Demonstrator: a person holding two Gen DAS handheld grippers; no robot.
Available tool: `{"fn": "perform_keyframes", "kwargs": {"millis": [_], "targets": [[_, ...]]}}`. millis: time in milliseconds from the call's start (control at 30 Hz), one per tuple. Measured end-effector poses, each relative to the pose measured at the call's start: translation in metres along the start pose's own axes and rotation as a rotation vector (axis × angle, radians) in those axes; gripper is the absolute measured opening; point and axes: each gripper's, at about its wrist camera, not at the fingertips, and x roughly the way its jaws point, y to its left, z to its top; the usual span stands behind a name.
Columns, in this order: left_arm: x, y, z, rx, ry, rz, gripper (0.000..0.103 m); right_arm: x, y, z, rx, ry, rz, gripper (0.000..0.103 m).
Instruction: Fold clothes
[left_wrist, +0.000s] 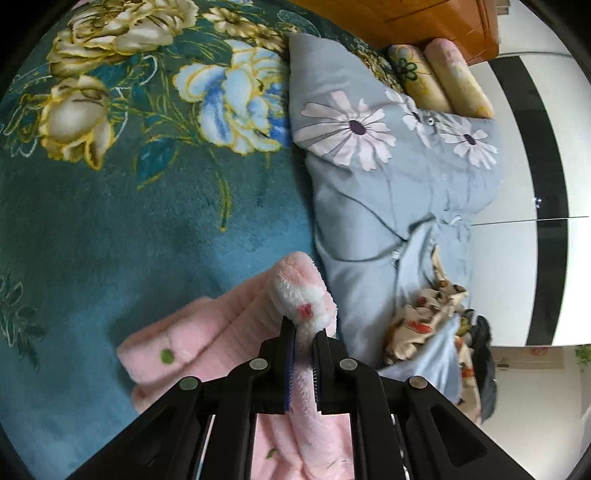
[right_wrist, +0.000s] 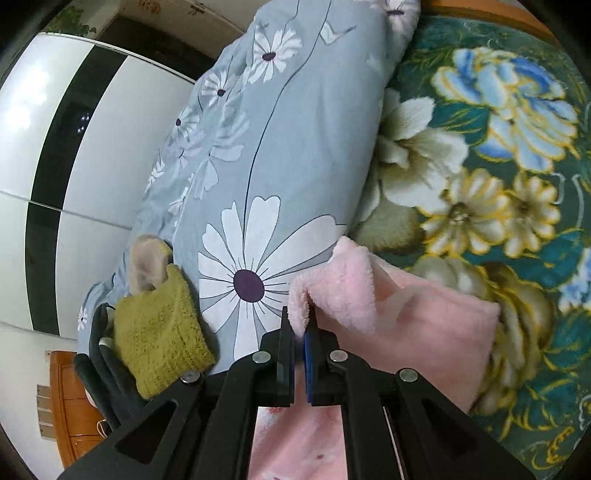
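Grippers left (left_wrist: 303, 330) and right (right_wrist: 300, 325), each clamped on fluffy pink fleece garment (left_wrist: 236, 325) at lower centre, over teal floral blanket (left_wrist: 110, 229).

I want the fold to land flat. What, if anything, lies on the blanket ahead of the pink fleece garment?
Nothing visible does. Both the left gripper and right gripper already pinch the pink fleece garment; the teal floral blanket ahead is bare, the grey-blue daisy quilt beside it.
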Motion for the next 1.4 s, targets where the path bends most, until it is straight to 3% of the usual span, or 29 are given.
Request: {"fn": "perform_keyframes", "kwargs": {"millis": [167, 300, 333, 433, 467, 533, 600, 700, 800, 933, 1067, 1133, 1233, 1267, 1300, 1400], "targets": [[0.02, 0.002, -0.002, 0.014, 0.003, 0.029, 0.011, 0.021, 0.007, 0.003, -0.083, 0.047, 0.003, 0.006], [0.025, -0.01, -0.01, 0.05, 0.043, 0.026, 0.019, 0.03, 0.004, 0.004, -0.11, 0.065, -0.014, 0.007], [0.024, -0.014, -0.013, 0.064, 0.058, 0.014, 0.026, 0.03, 0.003, 0.004, -0.112, 0.072, -0.007, 0.01], [0.008, -0.023, -0.022, 0.13, 0.063, -0.004, 0.043, 0.016, -0.006, 0.004, -0.12, 0.055, 0.05, 0.034], [0.0, -0.023, -0.026, 0.161, 0.046, 0.027, 0.048, 0.008, -0.01, 0.004, -0.122, 0.041, 0.076, 0.041], [-0.015, -0.012, -0.032, 0.191, 0.012, 0.091, 0.052, -0.013, -0.031, -0.001, -0.109, -0.003, 0.09, 0.044], [-0.025, 0.014, -0.038, 0.153, 0.007, 0.126, 0.055, -0.03, -0.054, -0.006, -0.095, -0.036, 0.085, 0.048], [-0.026, 0.059, -0.05, 0.062, 0.048, 0.124, 0.062, -0.038, -0.1, -0.022, -0.028, -0.018, 0.038, 0.05], [-0.017, 0.085, -0.061, -0.01, 0.081, 0.112, 0.065, -0.036, -0.144, -0.041, 0.107, 0.003, 0.056, 0.065], [0.007, 0.096, -0.074, -0.022, 0.107, 0.094, 0.065, -0.027, -0.169, -0.055, 0.246, -0.005, 0.161, 0.066], [0.031, 0.092, -0.083, -0.004, 0.109, 0.086, 0.068, -0.01, -0.158, -0.057, 0.283, 0.015, 0.248, 0.065], [0.032, 0.087, -0.085, 0.0, 0.079, 0.086, 0.073, -0.005, -0.149, -0.058, 0.26, 0.007, 0.217, 0.065], [0.032, 0.085, -0.086, 0.001, 0.057, 0.082, 0.071, -0.001, -0.136, -0.06, 0.23, -0.012, 0.183, 0.066], [0.031, 0.085, -0.086, -0.006, 0.05, 0.081, 0.071, -0.001, -0.133, -0.061, 0.228, -0.007, 0.171, 0.062], [0.03, 0.084, -0.086, -0.013, 0.044, 0.081, 0.07, 0.0, -0.13, -0.062, 0.228, 0.001, 0.158, 0.045], [0.027, 0.084, -0.083, -0.026, 0.03, 0.096, 0.041, 0.002, -0.115, -0.065, 0.205, 0.01, 0.129, 0.016]]}}
